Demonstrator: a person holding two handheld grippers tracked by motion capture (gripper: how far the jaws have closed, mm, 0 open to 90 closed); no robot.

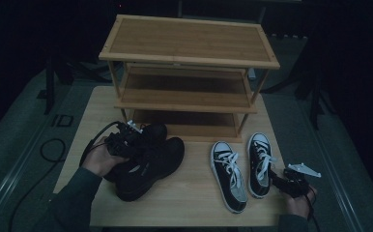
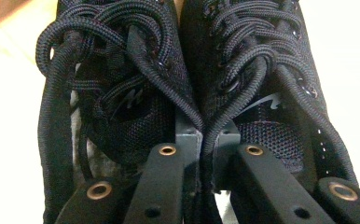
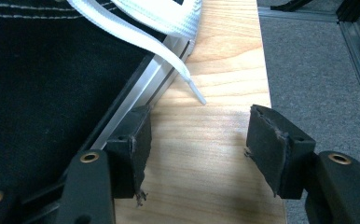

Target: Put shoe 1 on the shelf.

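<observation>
Left gripper (image 1: 126,137) jaws pinch black shoes (image 1: 148,164) together, apparently by inner collars; pair may slip. Right gripper (image 1: 291,181) jaws open.

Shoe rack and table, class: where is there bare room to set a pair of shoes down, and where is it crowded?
All three shelves of the shoe rack look bare. The table is free between the black shoes and the black-and-white sneakers, and left of the rack. It is crowded at the left gripper, clamped on both black shoes, and around the open right gripper.
</observation>
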